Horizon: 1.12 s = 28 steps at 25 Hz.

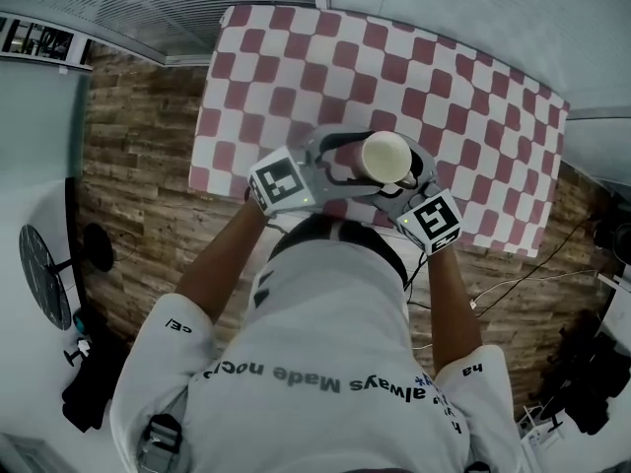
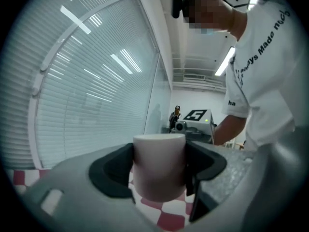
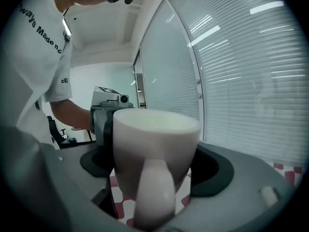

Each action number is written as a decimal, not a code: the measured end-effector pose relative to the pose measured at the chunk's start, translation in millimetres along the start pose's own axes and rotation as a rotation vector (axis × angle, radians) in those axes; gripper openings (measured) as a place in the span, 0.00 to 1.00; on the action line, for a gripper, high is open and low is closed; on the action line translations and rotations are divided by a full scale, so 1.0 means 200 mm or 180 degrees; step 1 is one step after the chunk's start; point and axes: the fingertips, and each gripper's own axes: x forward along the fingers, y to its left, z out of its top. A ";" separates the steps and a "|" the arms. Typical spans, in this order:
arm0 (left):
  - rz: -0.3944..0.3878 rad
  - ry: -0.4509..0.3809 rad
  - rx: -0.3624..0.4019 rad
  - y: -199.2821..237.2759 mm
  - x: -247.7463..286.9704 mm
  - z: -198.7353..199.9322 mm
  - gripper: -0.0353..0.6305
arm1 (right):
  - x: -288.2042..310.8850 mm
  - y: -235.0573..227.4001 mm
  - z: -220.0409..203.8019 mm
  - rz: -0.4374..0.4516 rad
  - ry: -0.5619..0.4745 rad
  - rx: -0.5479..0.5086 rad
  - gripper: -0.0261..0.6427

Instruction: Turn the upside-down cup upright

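Note:
A cream cup hangs over the near part of the red-and-white checked table, held from both sides. It stands upright, wider at the top, with its rim level. In the left gripper view the cup fills the gap, and both dark pads of my left gripper lie against its sides. In the right gripper view the cup shows its handle toward the camera, between the pads of my right gripper. From above, my left gripper and my right gripper face each other around the cup.
The table's near edge lies just under the grippers, with wooden floor beyond it. A black fan stands on the left and cables trail on the right. Blinds cover the glass wall.

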 end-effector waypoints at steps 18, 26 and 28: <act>0.0078 0.0367 -0.0188 0.16 0.05 -0.62 0.57 | 0.24 -0.13 -0.61 0.0009 0.0586 -0.0250 0.72; 0.0094 0.0440 -0.0208 0.20 0.08 -0.77 0.57 | 0.30 -0.18 -0.76 -0.0008 0.0666 -0.0247 0.72; 0.0098 0.0453 -0.0211 0.20 0.09 -0.81 0.57 | 0.31 -0.18 -0.79 -0.0010 0.0688 -0.0257 0.72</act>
